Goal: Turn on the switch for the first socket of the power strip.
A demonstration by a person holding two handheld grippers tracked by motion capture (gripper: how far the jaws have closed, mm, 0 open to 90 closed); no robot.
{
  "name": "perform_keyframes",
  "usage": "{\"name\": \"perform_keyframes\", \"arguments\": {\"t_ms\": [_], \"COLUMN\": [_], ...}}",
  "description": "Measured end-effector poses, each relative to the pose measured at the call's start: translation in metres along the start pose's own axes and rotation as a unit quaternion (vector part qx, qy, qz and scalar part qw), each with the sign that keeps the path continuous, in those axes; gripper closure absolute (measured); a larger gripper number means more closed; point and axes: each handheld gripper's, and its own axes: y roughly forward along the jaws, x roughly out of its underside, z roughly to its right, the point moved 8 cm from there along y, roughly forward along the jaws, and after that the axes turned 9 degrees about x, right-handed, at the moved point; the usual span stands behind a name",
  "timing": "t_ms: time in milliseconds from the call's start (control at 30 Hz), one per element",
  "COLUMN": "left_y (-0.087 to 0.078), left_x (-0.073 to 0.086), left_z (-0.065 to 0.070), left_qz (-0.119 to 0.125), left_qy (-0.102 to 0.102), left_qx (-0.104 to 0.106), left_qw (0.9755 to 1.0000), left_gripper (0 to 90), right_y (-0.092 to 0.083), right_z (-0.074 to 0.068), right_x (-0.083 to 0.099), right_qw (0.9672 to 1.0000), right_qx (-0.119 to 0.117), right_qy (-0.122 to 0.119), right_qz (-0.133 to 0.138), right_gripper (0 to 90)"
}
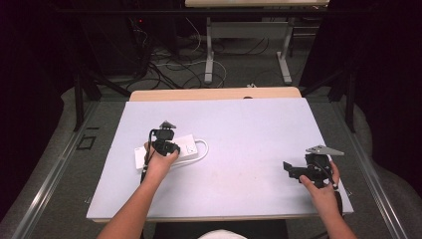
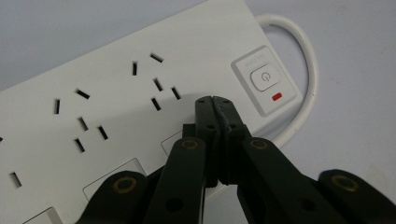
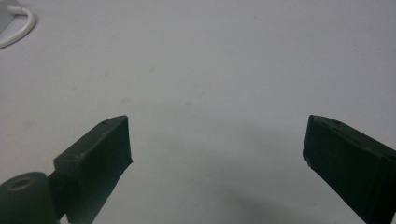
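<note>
A white power strip (image 1: pixel 184 147) lies on the pale mat, left of centre, with its white cable (image 1: pixel 203 149) looping at its right end. My left gripper (image 1: pixel 164 144) hovers right over it. In the left gripper view the jaws are pressed together with nothing between them, the left gripper (image 2: pixel 214 100) tip just above the power strip (image 2: pixel 107 107), close to its power button (image 2: pixel 264 77) and small red indicator (image 2: pixel 276 97). My right gripper (image 1: pixel 288 168) rests low over the mat at the right. Seen from its own camera, the right gripper (image 3: pixel 217 140) stands wide open over bare mat.
The mat (image 1: pixel 249 134) covers a wooden table whose far edge (image 1: pixel 214 93) shows beyond it. A piece of the white cable (image 3: pixel 18 28) sits at the top left of the right gripper view. Table legs and floor cables lie behind the table.
</note>
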Motion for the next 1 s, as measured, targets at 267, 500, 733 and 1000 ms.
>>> {"name": "perform_keyframes", "arguments": {"t_ms": [267, 500, 733, 1000], "left_y": [-0.0004, 0.0001, 0.0026, 0.0028], "left_x": [0.0005, 0.0006, 0.0003, 0.0006], "left_z": [-0.0005, -0.0007, -0.0014, -0.0006], "left_qz": [-0.001, 0.000, 0.000, 0.001], "left_qy": [0.002, -0.002, 0.001, 0.001], "left_qx": [0.001, 0.007, 0.015, 0.012], "left_qw": [1.0000, 1.0000, 0.9999, 0.9999], "left_gripper": [90.0, 90.0, 90.0, 90.0], "right_y": [0.0002, 0.0006, 0.0008, 0.0006], "right_z": [-0.0004, -0.0010, -0.0008, -0.0007], "right_x": [0.0002, -0.0002, -0.0002, 0.0002], "right_qw": [1.0000, 1.0000, 1.0000, 1.0000], "right_qx": [-0.001, 0.001, 0.001, 0.000], "right_qy": [-0.001, -0.001, -0.002, -0.004], "right_qz": [-0.001, 0.001, 0.001, 0.000], "right_gripper": [7.2, 7.2, 7.2, 7.2]}}
